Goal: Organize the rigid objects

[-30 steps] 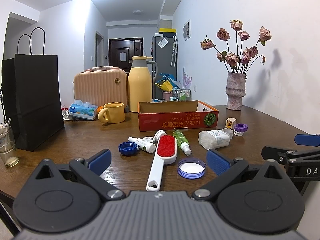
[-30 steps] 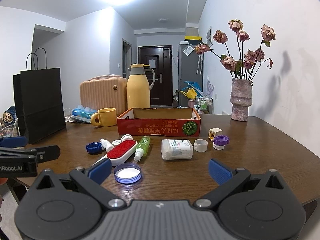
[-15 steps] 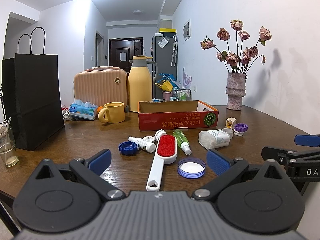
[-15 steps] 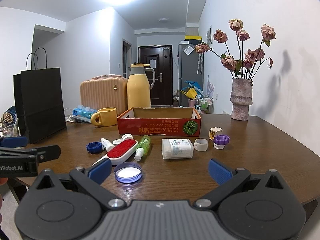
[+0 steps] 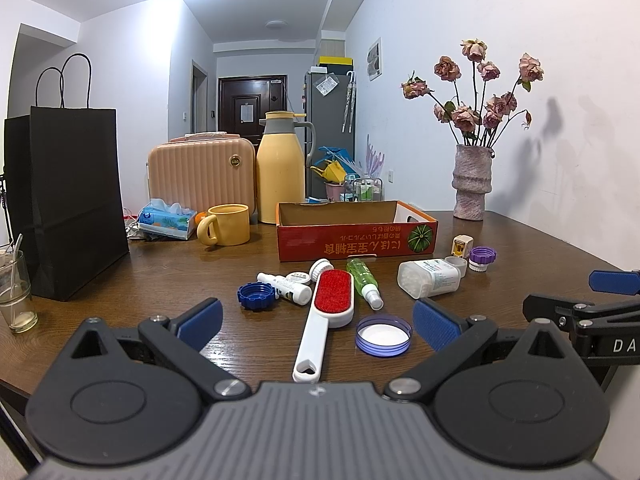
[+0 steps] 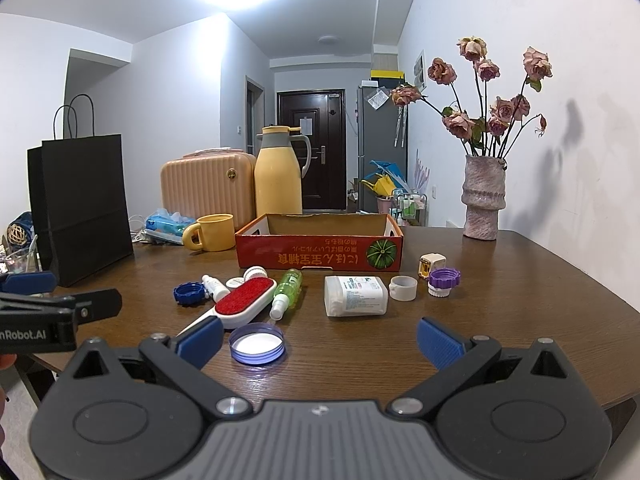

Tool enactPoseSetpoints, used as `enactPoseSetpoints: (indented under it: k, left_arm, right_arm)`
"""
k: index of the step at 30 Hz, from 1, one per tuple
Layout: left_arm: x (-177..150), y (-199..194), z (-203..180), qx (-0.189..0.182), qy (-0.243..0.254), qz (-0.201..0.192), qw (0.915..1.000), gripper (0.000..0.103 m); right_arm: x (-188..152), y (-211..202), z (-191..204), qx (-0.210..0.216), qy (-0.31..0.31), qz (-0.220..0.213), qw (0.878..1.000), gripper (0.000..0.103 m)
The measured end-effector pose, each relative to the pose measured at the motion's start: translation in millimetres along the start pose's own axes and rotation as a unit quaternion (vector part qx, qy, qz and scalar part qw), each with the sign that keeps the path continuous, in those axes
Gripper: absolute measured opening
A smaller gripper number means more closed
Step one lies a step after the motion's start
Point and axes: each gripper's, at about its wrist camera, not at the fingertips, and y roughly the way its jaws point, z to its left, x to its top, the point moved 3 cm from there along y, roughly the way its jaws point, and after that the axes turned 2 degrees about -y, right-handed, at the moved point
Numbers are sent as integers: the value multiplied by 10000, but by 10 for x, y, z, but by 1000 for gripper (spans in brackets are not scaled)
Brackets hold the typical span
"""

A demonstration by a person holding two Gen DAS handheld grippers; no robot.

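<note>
A red cardboard box (image 5: 356,236) (image 6: 318,250) stands open and empty in the middle of the wooden table. Small items lie in front of it: a red-and-white lint brush (image 5: 326,314) (image 6: 240,302), a green spray bottle (image 5: 364,282) (image 6: 287,291), a white pill bottle (image 5: 430,280) (image 6: 355,295), a blue cap (image 5: 257,296) (image 6: 189,293), a purple-rimmed lid (image 5: 383,335) (image 6: 257,342), a purple cap (image 5: 482,258) (image 6: 444,280). My left gripper (image 5: 316,322) hovers open over the brush handle. My right gripper (image 6: 318,336) is open, short of the pill bottle, holding nothing.
A black paper bag (image 5: 66,204), a glass (image 5: 16,292), a tissue pack (image 5: 168,220), a yellow mug (image 5: 226,224), a peach case (image 5: 200,178) and a yellow thermos (image 5: 282,168) stand at the left and back. A vase of dried roses (image 6: 482,200) stands back right.
</note>
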Motion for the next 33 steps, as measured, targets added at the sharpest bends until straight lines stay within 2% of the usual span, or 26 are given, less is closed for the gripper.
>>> enactPoseSetpoints:
  k: [18,23,33]
  left_arm:
    - [-8,-15,-8,-38,-12,-24,10000,103]
    - [-41,-4,-33,-13,-2,-30,10000,103]
    - [-86,156,10,27,-68,91,9999,103]
  right_arm:
    - [18,6,-31,-6,6,15,10000,103]
    - [-72,12,45,22,-21,56,10000,103]
    - [-85,97,51,92,-100,202,9997,103]
